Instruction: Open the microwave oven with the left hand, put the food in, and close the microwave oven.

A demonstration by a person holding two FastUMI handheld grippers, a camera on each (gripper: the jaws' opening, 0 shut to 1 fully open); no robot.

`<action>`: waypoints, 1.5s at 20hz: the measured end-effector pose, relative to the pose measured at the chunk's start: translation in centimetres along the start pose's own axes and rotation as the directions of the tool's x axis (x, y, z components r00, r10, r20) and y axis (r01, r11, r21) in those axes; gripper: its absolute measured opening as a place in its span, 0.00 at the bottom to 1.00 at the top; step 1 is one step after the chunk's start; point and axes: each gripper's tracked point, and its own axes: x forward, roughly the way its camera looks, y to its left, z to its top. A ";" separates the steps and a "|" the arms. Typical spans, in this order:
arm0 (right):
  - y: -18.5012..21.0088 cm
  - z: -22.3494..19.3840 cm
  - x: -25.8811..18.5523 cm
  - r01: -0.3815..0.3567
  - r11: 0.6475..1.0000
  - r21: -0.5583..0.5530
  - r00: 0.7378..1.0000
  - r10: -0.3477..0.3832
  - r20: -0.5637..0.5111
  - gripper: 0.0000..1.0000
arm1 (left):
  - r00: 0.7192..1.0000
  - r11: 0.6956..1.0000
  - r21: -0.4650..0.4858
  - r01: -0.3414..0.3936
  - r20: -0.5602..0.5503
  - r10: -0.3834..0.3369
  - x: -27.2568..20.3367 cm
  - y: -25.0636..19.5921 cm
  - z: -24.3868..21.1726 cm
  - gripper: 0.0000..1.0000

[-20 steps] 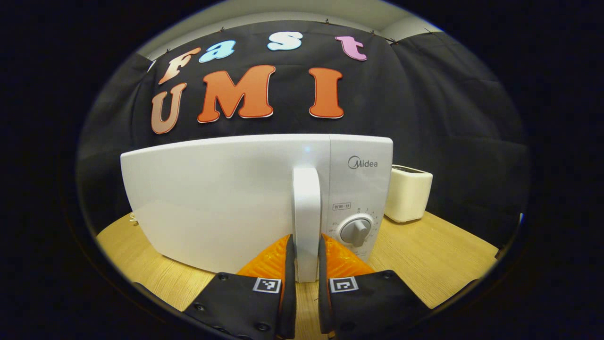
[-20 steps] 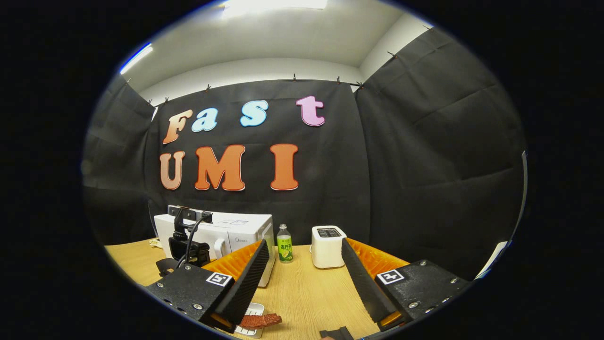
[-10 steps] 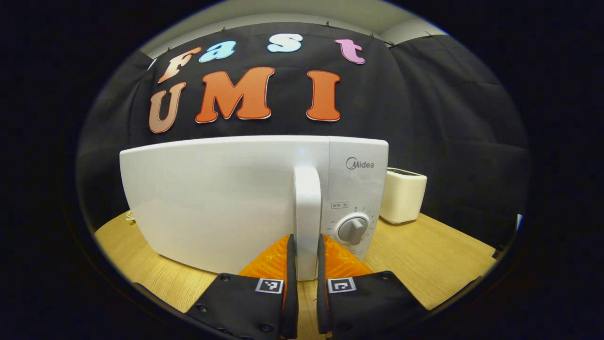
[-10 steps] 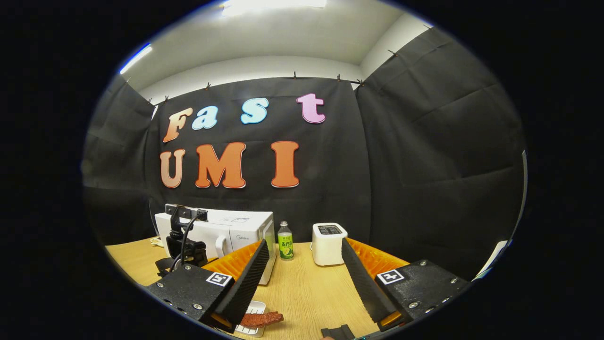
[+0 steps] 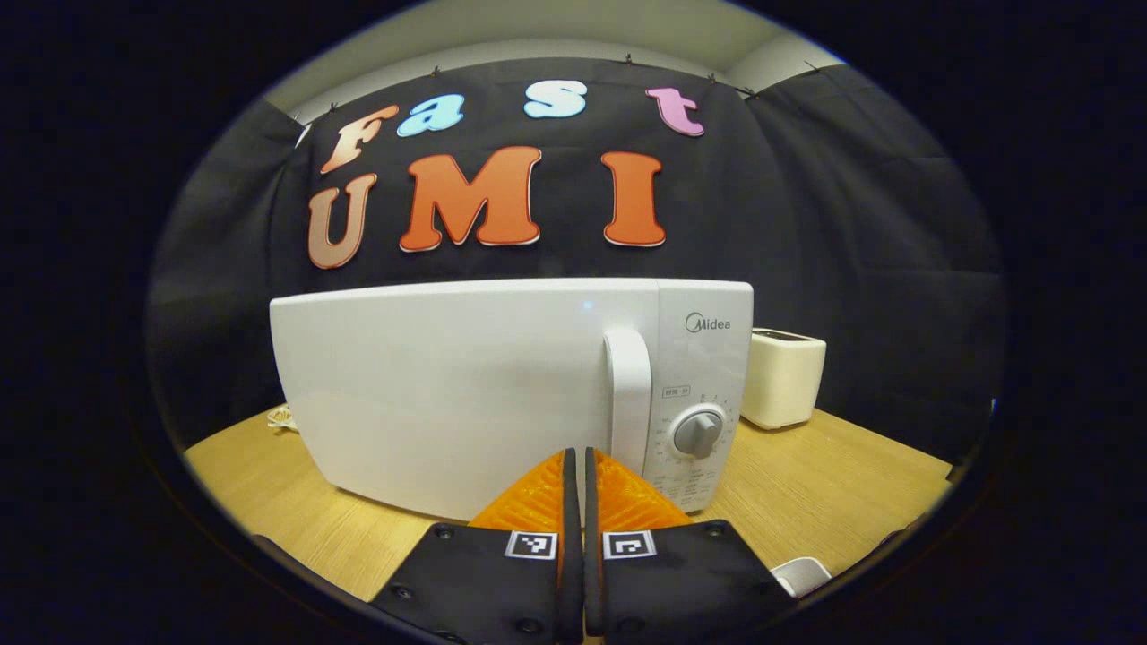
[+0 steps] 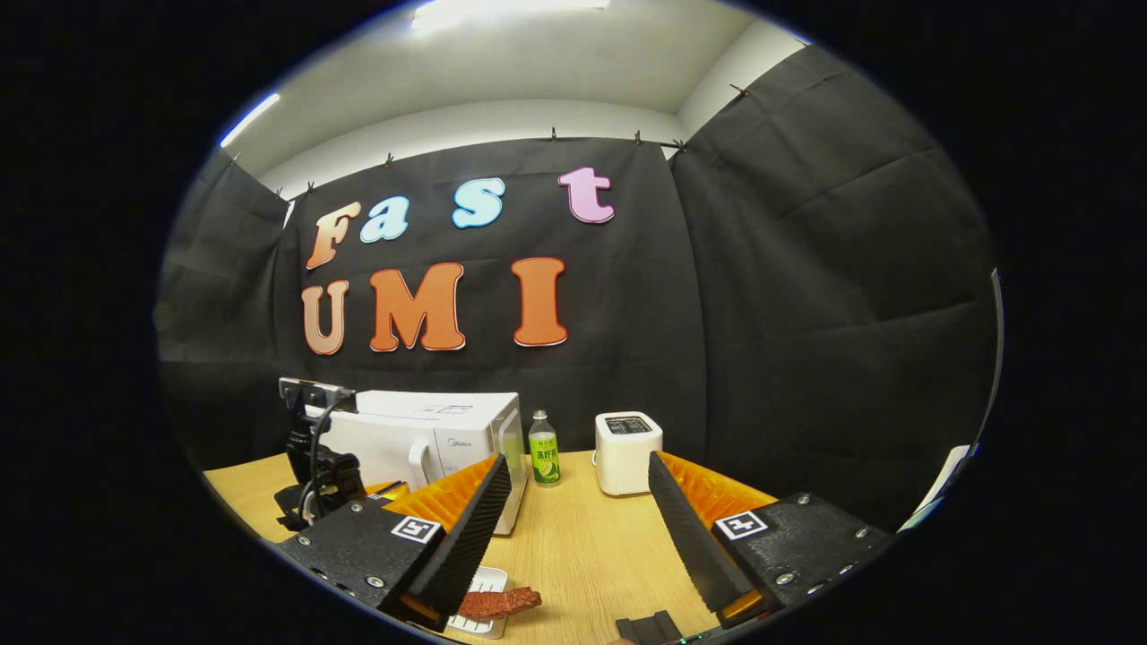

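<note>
In the left gripper view, the left gripper [image 5: 574, 461] is sitting at bottom centre with its orange fingers pressed together, holding nothing. A white microwave [image 5: 502, 385] is standing on the wooden table [image 5: 833, 484] across the middle of the frame, its door shut. Its handle [image 5: 629, 394] is rising just right of the fingertips, apart from them, with a dial [image 5: 699, 432] further right. A white toaster [image 5: 781, 376] is standing at the right of the microwave.

In the right gripper view, the right gripper [image 6: 578, 484] is occupying the bottom of the frame, its jaws spread wide and empty. The food [image 6: 497, 602], a reddish-brown strip, is lying on a white tray [image 6: 479, 593] at bottom left, under the left finger. The microwave [image 6: 430, 439] is standing left of centre, the other gripper [image 6: 314, 466] just before it. A green bottle [image 6: 543, 450] is standing between microwave and toaster [image 6: 627, 441].
</note>
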 end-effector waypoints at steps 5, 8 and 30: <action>1.0 -0.6 -0.1 -0.020 1.000 0.022 1.000 0.020 -0.008 0.95 | 0.986 0.988 0.026 0.155 0.052 -0.156 -1.6 -3.7 2.7 0.13; 1.1 -0.2 -0.4 -0.023 1.000 0.011 1.000 0.023 -0.002 0.96 | 0.995 0.991 0.095 0.091 0.021 -0.094 0.6 -4.4 2.4 0.47; -1.2 -2.0 1.0 0.019 1.000 0.019 0.999 -0.018 -0.050 0.96 | 0.996 0.996 -0.009 -0.094 0.007 0.094 4.1 -3.1 2.2 0.28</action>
